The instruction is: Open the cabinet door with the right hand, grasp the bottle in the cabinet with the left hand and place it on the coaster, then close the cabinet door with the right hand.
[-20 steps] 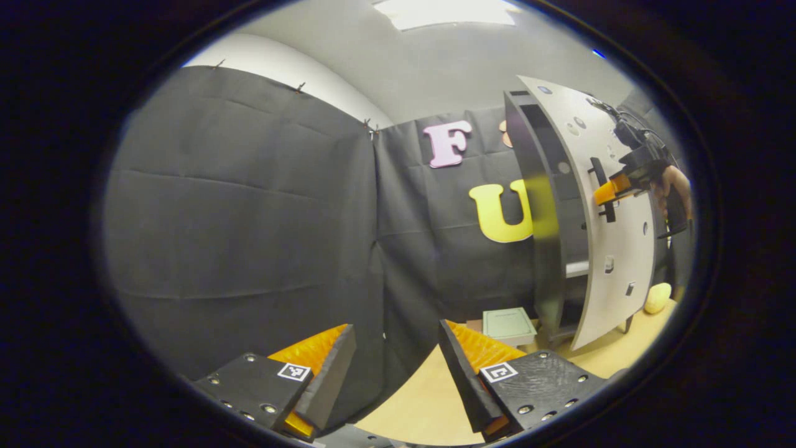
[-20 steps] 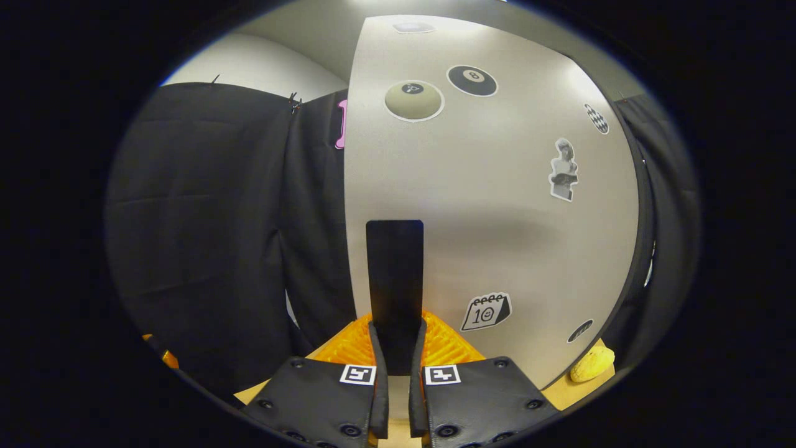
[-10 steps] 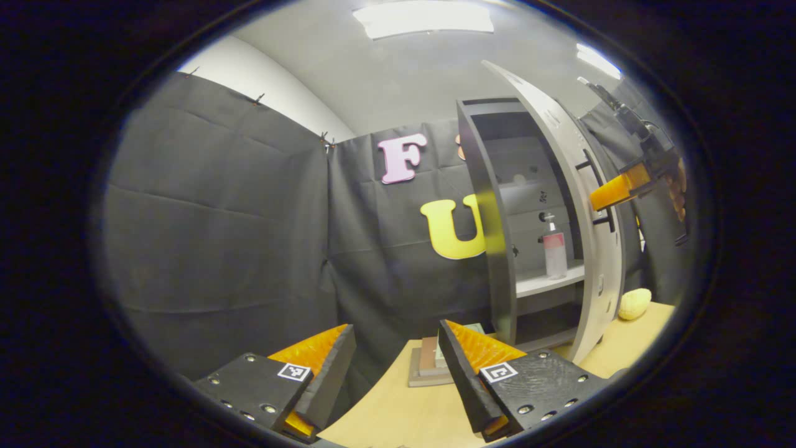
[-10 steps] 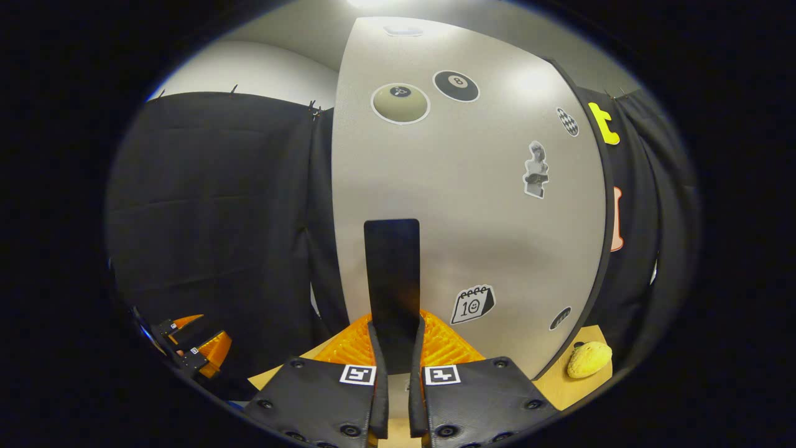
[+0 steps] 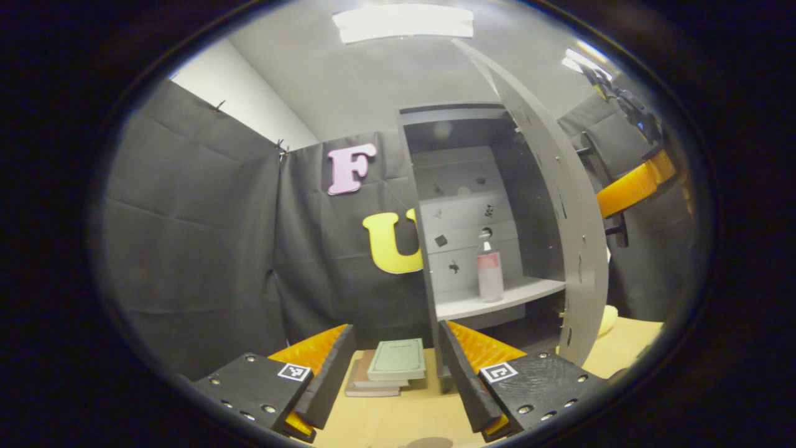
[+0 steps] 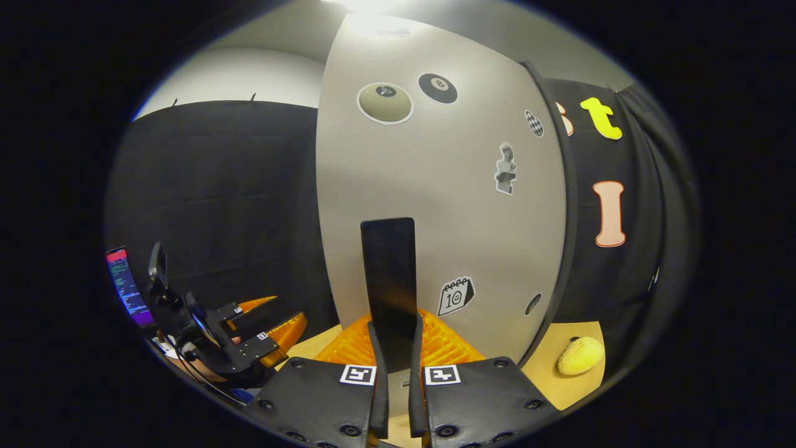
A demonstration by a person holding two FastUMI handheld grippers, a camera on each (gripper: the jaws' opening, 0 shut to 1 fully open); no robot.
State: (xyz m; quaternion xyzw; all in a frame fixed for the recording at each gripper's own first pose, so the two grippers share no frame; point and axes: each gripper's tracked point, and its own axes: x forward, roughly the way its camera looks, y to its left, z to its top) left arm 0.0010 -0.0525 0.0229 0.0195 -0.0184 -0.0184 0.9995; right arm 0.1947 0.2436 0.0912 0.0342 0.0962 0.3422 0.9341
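In the left gripper view a clear bottle (image 5: 489,269) with a pink band and a pump top stands upright on the cabinet's shelf (image 5: 497,298). The grey cabinet door (image 5: 559,205) stands swung wide, edge-on. My left gripper (image 5: 395,364) is open, low over the table, well short of the cabinet. My right gripper (image 5: 628,190) shows at the door's outer side. In the right gripper view my right gripper (image 6: 395,348) is shut on the door's dark vertical handle (image 6: 388,274), with the stickered door face (image 6: 448,205) right ahead. The left gripper (image 6: 261,333) shows low at the left there.
A small stack of books (image 5: 392,367) lies on the wooden table (image 5: 404,417) in front of the cabinet's left side. A yellow lemon-like object (image 6: 579,356) sits on the table by the door's foot. A lit screen (image 6: 127,286) stands at the far left.
The right gripper has pulled the door wider by its handle, baring the shelf and the bottle. The left gripper's view has swung towards the cabinet's inside.
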